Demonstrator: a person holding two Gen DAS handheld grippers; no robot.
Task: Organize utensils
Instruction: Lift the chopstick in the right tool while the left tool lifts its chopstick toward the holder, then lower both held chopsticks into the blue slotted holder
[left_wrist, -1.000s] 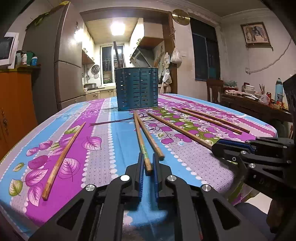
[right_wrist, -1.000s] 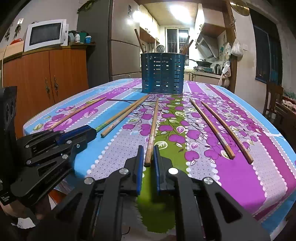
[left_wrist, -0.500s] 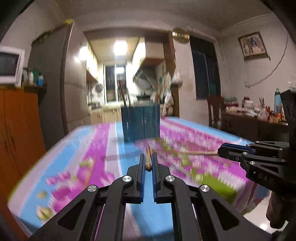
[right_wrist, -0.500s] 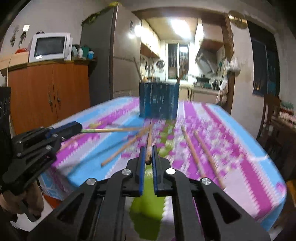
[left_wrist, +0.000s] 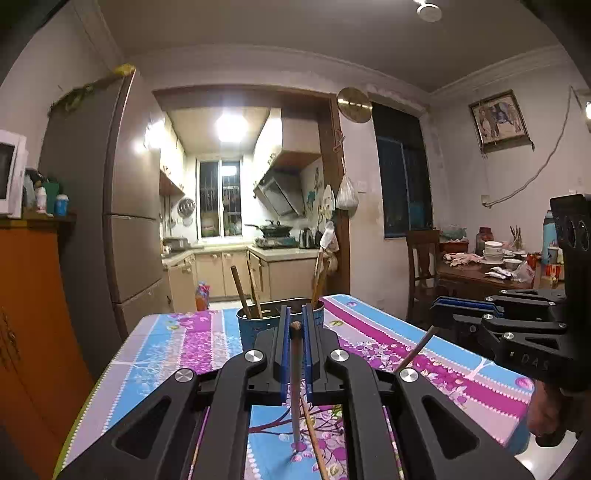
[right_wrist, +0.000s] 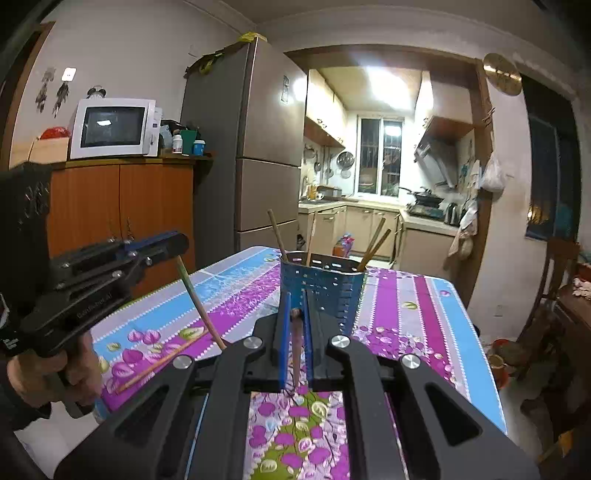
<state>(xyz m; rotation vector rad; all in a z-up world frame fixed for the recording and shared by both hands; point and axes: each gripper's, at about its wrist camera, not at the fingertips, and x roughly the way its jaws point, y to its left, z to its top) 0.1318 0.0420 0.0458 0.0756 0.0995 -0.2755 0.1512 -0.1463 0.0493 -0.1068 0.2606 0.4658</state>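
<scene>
Floral-clothed surface (left_wrist: 424, 354), kitchen behind. Blue holder (right_wrist: 321, 288) frame centre, sticks inside. Left gripper (left_wrist: 294, 326) jaws clamped on chopstick (left_wrist: 295, 384), hanging down. Right gripper (right_wrist: 295, 314) jaws clamped on second chopstick (right_wrist: 296, 350), likewise.

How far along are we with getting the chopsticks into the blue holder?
Partly done. Several chopsticks already stand in the blue holder. In hand: the left gripper is shut on one chopstick, and the right gripper is shut on another chopstick, both hanging down. At least one loose chopstick lies on the table.
</scene>
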